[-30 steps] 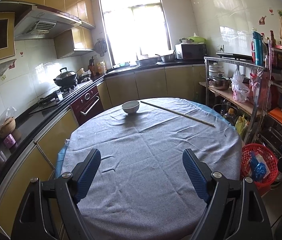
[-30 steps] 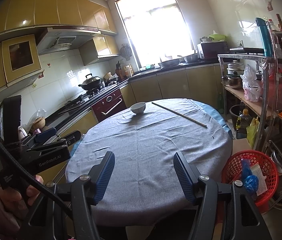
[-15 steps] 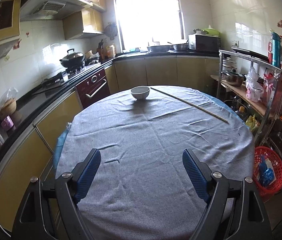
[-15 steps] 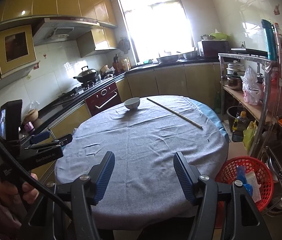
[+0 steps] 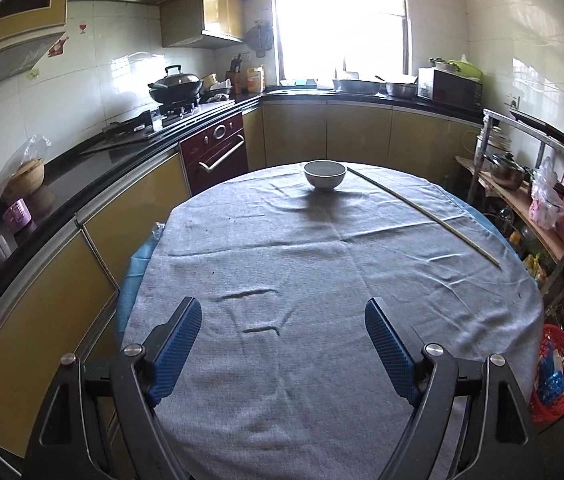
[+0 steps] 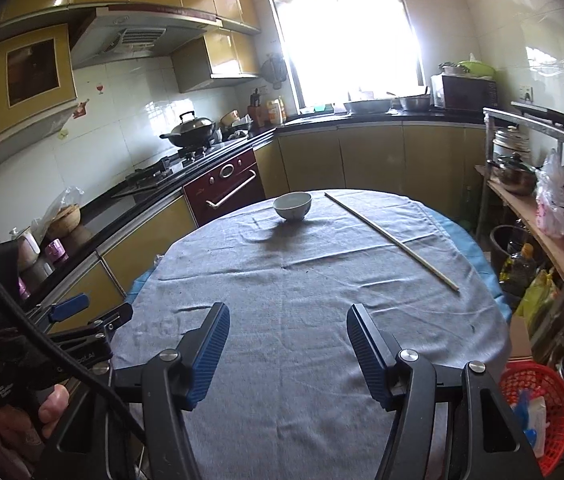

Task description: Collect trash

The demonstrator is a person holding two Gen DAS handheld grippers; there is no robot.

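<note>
Trash basket [image 6: 537, 412] — red, right of right tongs [image 6: 287, 346]; both tongs gape empty. Right view alone shows the hand [image 6: 22, 420] gripping left tongs [image 5: 283, 344].

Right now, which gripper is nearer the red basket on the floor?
Right. The right gripper hangs over the table's near edge with the red basket just beside it; the left gripper, seen in the right view, sits on the far side from the basket.
</note>
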